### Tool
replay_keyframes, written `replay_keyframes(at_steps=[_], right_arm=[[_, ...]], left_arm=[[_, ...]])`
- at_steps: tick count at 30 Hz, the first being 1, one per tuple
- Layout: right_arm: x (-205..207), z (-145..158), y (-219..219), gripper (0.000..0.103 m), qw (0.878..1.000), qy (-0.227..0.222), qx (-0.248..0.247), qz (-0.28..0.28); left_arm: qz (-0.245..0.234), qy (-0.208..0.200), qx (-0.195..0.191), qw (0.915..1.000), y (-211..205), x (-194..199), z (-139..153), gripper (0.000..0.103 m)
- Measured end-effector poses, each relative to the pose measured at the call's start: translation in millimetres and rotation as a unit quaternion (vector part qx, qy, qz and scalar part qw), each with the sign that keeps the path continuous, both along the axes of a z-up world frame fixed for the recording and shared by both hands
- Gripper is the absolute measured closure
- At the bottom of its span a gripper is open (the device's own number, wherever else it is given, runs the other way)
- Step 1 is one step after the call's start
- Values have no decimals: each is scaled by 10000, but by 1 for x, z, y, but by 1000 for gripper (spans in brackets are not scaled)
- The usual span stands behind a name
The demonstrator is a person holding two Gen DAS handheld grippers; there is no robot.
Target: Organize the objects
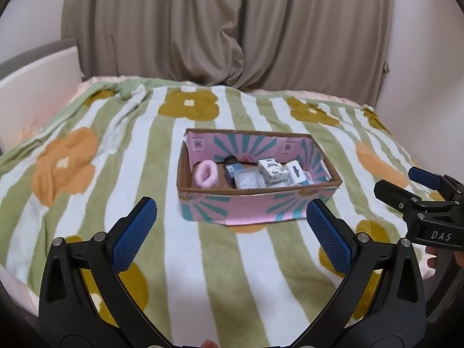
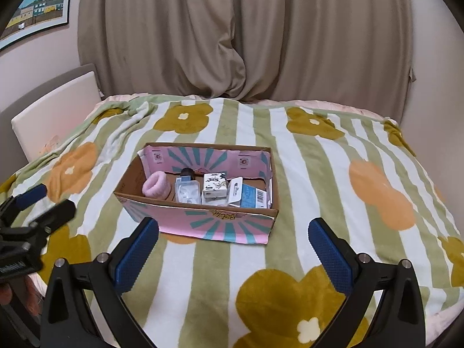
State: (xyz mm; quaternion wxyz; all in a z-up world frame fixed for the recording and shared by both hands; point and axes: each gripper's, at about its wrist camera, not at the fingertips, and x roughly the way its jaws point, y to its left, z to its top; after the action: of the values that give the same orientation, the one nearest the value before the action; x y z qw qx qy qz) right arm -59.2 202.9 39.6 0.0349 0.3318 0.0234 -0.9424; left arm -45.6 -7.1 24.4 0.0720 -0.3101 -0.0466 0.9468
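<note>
A pink and teal cardboard box (image 1: 249, 204) (image 2: 203, 221) sits on the striped flower blanket. Inside lie a fluffy pink ring (image 1: 205, 175) (image 2: 155, 185), a dark bottle (image 1: 231, 163) (image 2: 187, 172), a clear blister pack (image 1: 246, 179) (image 2: 188, 192), a small white patterned carton (image 1: 271, 170) (image 2: 214, 188) and a blue and white packet (image 1: 298, 174) (image 2: 250, 195). My left gripper (image 1: 232, 214) is open just short of the box's near wall, holding nothing. My right gripper (image 2: 233, 235) is open in front of the box too, and shows at the right edge of the left wrist view (image 1: 420, 185).
The green and white striped blanket (image 1: 116, 150) (image 2: 333, 174) with orange and mustard flowers covers the bed. Beige curtains (image 1: 226, 29) hang behind. A white headboard panel (image 2: 55, 110) stands at the left, and a framed picture (image 2: 37, 5) hangs on the wall.
</note>
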Motion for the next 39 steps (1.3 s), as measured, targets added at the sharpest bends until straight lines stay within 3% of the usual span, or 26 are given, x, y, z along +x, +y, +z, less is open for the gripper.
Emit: replay_keyframes(at_steps=[11, 39], right_arm=[[1, 3, -4, 0, 9999, 121, 5, -92], [-3, -2, 5, 0, 9997, 54, -15, -235]], left_arm=[[114, -21, 171, 9998, -7, -3, -2, 0], [119, 43, 27, 9999, -2, -2, -2, 0]])
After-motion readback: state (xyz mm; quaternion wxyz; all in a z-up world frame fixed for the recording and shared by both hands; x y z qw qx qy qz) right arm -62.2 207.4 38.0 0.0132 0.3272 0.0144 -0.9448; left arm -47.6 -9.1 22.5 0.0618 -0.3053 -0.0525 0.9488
